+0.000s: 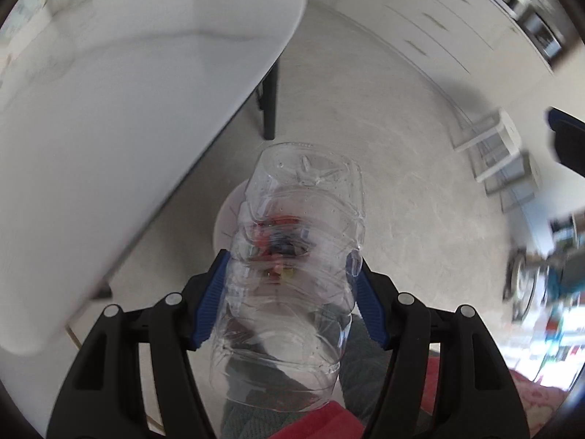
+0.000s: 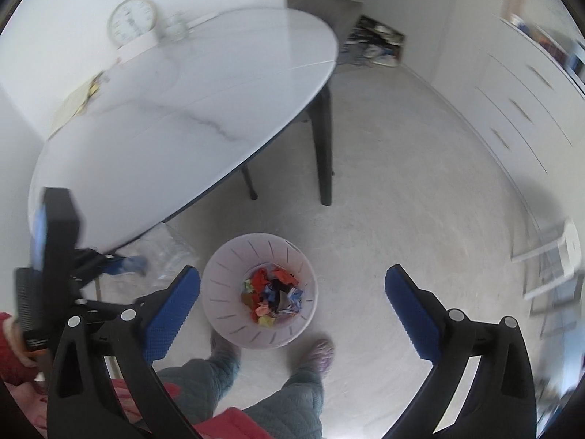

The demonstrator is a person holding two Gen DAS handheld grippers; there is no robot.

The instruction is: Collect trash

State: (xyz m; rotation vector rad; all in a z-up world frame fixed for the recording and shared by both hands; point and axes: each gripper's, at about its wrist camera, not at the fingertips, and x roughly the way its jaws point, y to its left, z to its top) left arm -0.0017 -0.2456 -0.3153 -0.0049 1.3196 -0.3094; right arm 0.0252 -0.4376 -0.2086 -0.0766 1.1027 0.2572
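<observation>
The left gripper (image 1: 289, 296) has its fingers (image 1: 210, 303) clamped on a clear, crumpled plastic bottle (image 1: 296, 256), gripped across its ribbed body with the base pointing away from the camera. The bottle hangs in the air just off the near edge of the counter (image 1: 153, 73), above the white slotted bin (image 2: 259, 289) that stands on the floor (image 2: 402, 201) in front of the person's feet. The right gripper (image 2: 292, 307) hovers over the bin with its fingers wide apart and nothing between them.

The step in hand looks like dropping the bottle into the bin. To do it well, I would centre the bottle over the bin's mouth before letting go, since it is long relative to the opening and could catch the rim (image 2: 219, 267) and tip out. Lowering it close to the coloured paper scraps (image 2: 274, 296) first should stop a light bottle from bouncing. The right gripper should stay clear of the drop path.

In the left wrist view the bottle covers nearly all of the bin; only an arc of its rim and a smear of colour through the plastic show. The bottle's neck end is hidden behind the gripper body, so I cannot tell whether it is capped. In the right wrist view the bottle is only a faint blur near the counter's near edge. Both views are motion-blurred at the margins.
</observation>
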